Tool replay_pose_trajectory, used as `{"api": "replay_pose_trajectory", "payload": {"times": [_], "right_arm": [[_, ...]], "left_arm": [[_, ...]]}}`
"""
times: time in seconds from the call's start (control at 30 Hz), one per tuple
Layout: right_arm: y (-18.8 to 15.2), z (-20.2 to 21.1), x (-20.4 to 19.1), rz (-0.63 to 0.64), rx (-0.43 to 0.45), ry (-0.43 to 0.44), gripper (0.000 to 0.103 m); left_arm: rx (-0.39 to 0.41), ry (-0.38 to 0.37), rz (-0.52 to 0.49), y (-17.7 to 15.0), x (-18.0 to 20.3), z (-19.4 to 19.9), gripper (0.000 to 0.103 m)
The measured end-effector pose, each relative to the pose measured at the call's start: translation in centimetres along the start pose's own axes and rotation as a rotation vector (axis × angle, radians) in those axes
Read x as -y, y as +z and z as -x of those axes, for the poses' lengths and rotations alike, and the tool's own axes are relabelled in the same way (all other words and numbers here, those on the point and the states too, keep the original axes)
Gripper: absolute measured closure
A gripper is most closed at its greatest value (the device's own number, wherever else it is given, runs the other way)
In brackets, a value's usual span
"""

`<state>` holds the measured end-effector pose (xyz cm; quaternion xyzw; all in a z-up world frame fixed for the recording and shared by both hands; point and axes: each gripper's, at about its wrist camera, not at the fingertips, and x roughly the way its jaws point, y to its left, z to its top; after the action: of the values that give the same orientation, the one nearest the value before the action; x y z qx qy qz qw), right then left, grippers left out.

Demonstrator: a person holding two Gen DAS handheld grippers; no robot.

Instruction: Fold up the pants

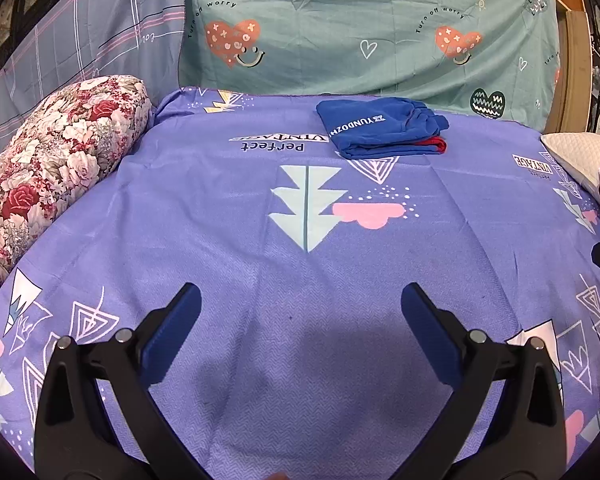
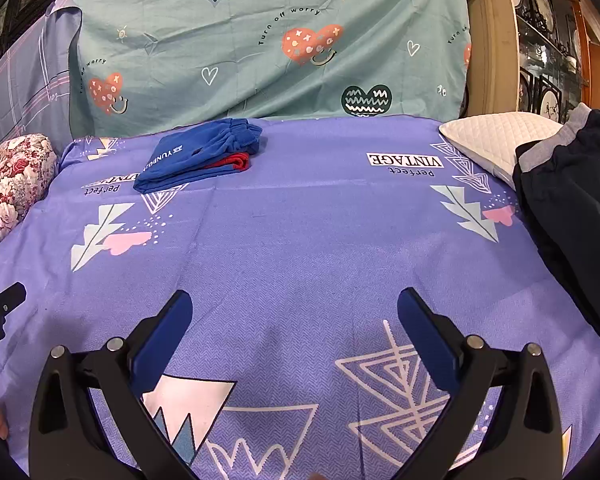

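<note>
Now both tongs hover low over the purple sheet (image 1: 204, 208), nothing between the fingers: the left gripper (image 1: 301, 300) gapes wide, and the right gripper (image 2: 295, 306) is spread just as wide. Blue pants (image 1: 380, 130) lie folded at the sheet's far edge, red fabric (image 1: 434, 145) peeking from under them. Dark pants (image 2: 572, 208) hang off the sheet's right side, partly over a white pillow (image 2: 496, 138); floral bolster (image 1: 48, 176) on the sheet's left

— What's hidden from my view?
— A red garment (image 2: 232, 161) mostly buried under the folded blue pants (image 2: 198, 156); dark pants (image 2: 572, 216) beside the white pillow (image 2: 496, 140), cut off by the frame edge.
</note>
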<state>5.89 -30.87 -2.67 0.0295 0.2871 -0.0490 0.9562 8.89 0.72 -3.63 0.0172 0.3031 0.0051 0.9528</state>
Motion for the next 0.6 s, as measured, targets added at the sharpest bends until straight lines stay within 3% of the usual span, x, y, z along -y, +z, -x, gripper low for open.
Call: {"api": "replay_pose_trajectory", "payload": {"times": [0.17, 0.3, 0.6], "right_arm": [[-0.06, 0.0, -0.01, -0.001, -0.002, 0.0, 0.001], [-0.1, 0.05, -0.04, -0.001, -0.002, -0.001, 0.001], [-0.08, 0.03, -0.03, -0.002, -0.003, -0.001, 0.001]], "left_arm": [[0.007, 0.009, -0.001, 0.04, -0.01, 0.08, 0.002], [0.058, 0.019, 0.001, 0.17, -0.2, 0.83, 0.002], [0.027, 0.018, 0.004, 0.31, -0.26, 0.05, 0.002]]}}
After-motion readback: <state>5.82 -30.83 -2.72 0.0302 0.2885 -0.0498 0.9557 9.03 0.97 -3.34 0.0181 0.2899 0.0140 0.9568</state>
